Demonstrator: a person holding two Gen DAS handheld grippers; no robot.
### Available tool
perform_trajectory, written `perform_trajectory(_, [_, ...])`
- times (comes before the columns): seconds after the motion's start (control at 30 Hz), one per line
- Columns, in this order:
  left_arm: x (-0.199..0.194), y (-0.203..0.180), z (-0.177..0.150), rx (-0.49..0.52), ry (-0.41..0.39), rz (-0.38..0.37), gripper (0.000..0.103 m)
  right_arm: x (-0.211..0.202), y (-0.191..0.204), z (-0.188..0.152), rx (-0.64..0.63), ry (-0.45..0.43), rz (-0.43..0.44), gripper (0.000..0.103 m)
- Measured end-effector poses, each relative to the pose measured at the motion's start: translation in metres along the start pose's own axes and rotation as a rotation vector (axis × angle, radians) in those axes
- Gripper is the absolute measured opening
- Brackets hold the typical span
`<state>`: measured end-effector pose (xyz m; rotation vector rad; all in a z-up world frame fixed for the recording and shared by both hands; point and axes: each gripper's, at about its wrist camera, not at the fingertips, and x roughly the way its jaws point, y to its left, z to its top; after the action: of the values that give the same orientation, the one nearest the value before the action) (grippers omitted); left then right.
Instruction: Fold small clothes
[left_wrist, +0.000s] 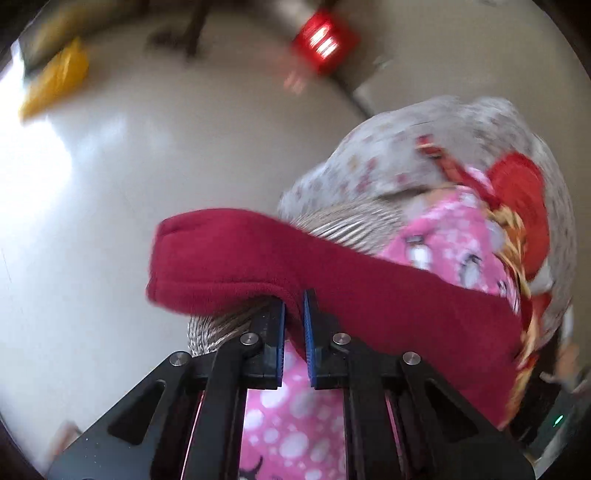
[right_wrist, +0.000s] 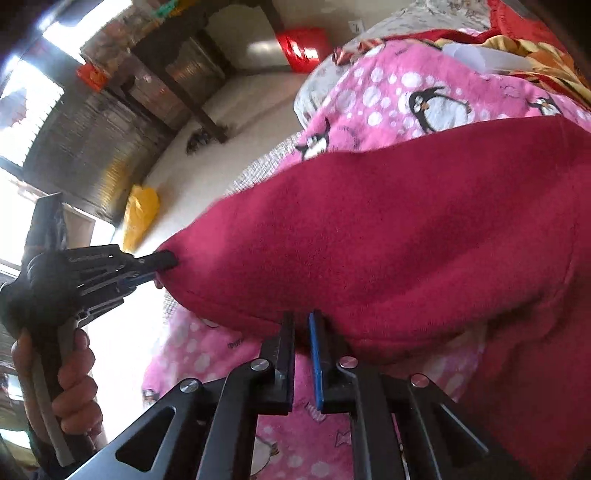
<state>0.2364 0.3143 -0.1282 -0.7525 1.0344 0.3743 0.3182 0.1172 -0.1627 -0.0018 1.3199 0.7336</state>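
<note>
Pink penguin blanket (right_wrist: 436, 96) lies over a floral-sheeted bed (left_wrist: 373, 155).

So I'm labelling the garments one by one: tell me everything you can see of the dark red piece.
The dark red garment looks like soft, fuzzy fleece, plain, with a stitched hem along its lower edge. It hangs lifted and stretched between the left hand-held gripper and the right hand-held gripper, each shut on that edge. One end sticks out past the left grip as a rounded flap. Behind it lies a pink penguin blanket; whether they touch is unclear.
</note>
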Motion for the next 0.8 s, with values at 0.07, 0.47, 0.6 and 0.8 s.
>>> perform_trajectory(0.07, [-0.042,-0.042,-0.016,0.180,-0.138,0.006,0.008,-0.027,-0.005,-0.014,0.032,-0.064,0.065,0.007])
perform_trajectory(0.47, [-0.087,-0.213,-0.278,1.168,-0.236,-0.181,0.008,-0.206,-0.123,-0.208,0.451,-0.458,0.138,0.007])
perform_trajectory(0.6, [-0.030,-0.211,-0.342,1.306,-0.004,-0.213,0.009,-0.210,-0.187,-0.279,0.680,-0.485,0.141,0.007])
perform_trajectory(0.8, [-0.023,-0.179,-0.352,1.186,0.251,-0.288,0.016,-0.198,-0.243,-0.333,0.875,-0.489,0.228,0.046])
